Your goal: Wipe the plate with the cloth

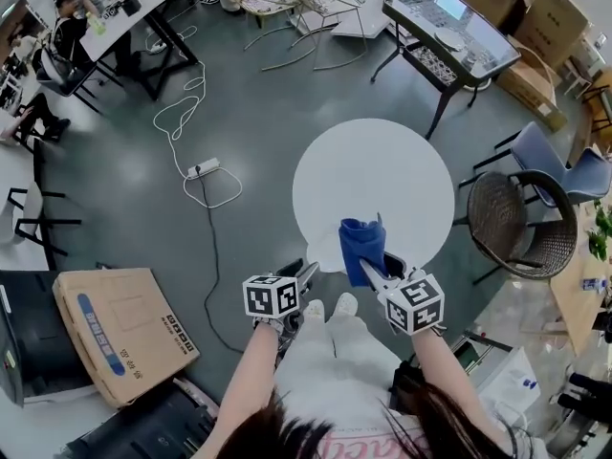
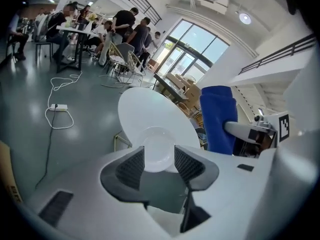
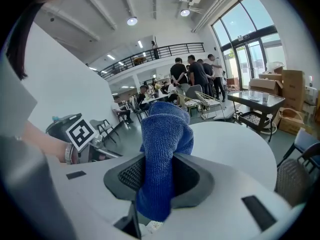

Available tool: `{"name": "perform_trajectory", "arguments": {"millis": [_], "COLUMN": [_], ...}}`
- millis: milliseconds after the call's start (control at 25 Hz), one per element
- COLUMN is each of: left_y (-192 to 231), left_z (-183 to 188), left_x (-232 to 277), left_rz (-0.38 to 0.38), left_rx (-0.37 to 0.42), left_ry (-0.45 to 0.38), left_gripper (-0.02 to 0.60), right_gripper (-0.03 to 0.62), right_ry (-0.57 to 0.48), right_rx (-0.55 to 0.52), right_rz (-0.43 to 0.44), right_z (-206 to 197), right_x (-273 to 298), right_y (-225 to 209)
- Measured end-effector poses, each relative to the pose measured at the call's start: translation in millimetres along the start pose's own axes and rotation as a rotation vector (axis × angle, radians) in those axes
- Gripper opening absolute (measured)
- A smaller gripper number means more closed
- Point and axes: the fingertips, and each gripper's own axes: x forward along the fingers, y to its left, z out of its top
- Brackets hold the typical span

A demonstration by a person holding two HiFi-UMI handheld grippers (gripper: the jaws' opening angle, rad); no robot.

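A round white table (image 1: pixel 382 175) stands in front of me. A white plate (image 2: pixel 156 147) lies at its near edge, pale against the tabletop, and shows just beyond my left gripper's jaws. My left gripper (image 2: pixel 157 163) is open with nothing between its pads; in the head view it (image 1: pixel 306 275) hovers at the table's near left edge. My right gripper (image 3: pixel 159 176) is shut on a folded blue cloth (image 3: pixel 164 134), which sticks up past the jaws. In the head view the blue cloth (image 1: pixel 361 242) hangs over the table's near edge, with the right gripper (image 1: pixel 371 268) below it.
A cardboard box (image 1: pixel 124 328) lies on the floor at the left. A power strip with a white cable (image 1: pixel 203 167) lies beyond it. A wicker chair (image 1: pixel 521 223) stands right of the table and a glass-topped cart (image 1: pixel 449 32) behind it. People sit at far tables.
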Motion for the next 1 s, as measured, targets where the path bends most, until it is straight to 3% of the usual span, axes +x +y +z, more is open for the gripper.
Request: {"name": "perform_trajectory", "arguments": {"millis": [280, 560, 800, 1000], "left_y": [36.2, 49.6, 55.4, 46.8], "left_z": [-29.2, -29.5, -29.6, -24.5], "left_x": [27.9, 55.3, 70.0, 73.9], "left_rz": [0.041, -0.034, -0.045, -0.083], "left_rx": [-0.135, -0.277, -0.285, -0.255], "left_ry": [0.014, -0.063, -0.1, -0.127], "left_gripper": [0.19, 0.19, 0.186, 0.077], "right_gripper": [0.133, 0.133, 0.133, 0.133], "right_ry": [0.019, 0.029, 0.033, 0.032], "right_rx": [0.026, 0.076, 0.106, 0.117], "right_rz": [-0.003, -0.024, -0.038, -0.044], "right_z": [-22.0, -49.4, -62.5, -64.7], "right_x": [16.5, 22.3, 26.2, 25.3], "right_y": [-1.4, -10.1, -16.5, -22.1]}}
